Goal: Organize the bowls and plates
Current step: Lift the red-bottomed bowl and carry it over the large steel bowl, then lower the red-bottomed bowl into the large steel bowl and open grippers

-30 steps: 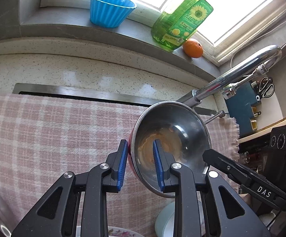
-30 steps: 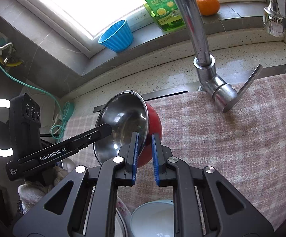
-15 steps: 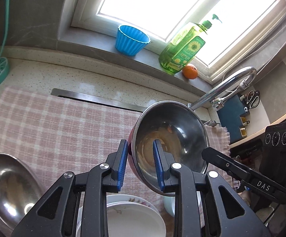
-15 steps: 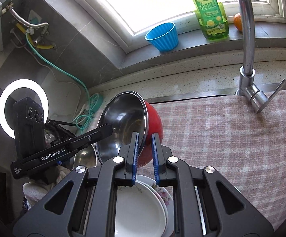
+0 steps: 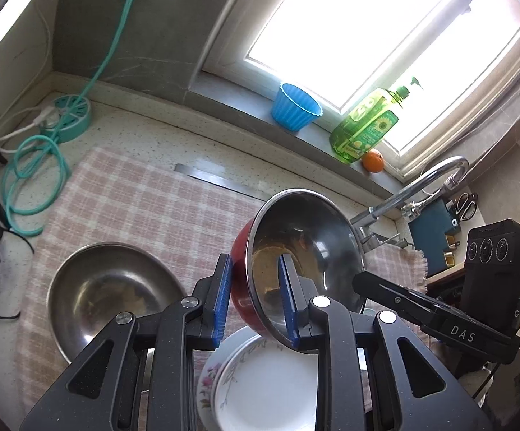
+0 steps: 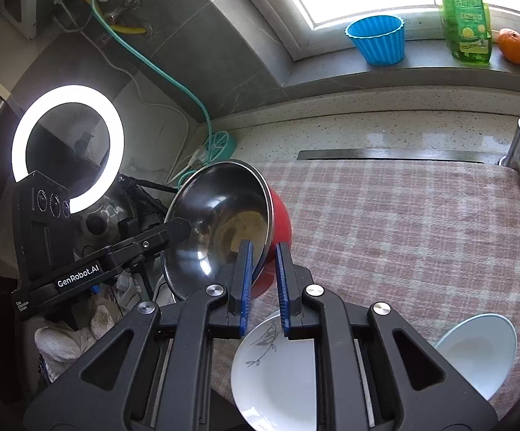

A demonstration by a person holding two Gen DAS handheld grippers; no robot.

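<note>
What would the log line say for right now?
left tool: shut on red bowl rim | right tool: shut on opposite rim | bowl: tilted, in air above white plate | steel bowl: on checked cloth

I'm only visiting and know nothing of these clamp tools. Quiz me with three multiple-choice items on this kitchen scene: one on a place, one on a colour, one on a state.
1. Where does the blue cup stand?
A. on the window sill
B. on the checked cloth
C. inside the steel basin

2. What colour is the outside of the held bowl?
A. green
B. red
C. white

3. How is that bowl held?
A. lying flat on the cloth
B. by one gripper alone
C. tilted in the air, both grippers on its rim

Answers: 1 A, it sits beside the soap bottle under the window. 2 B, the outer wall is red. 3 C, left gripper and right gripper each pinch the rim.
</note>
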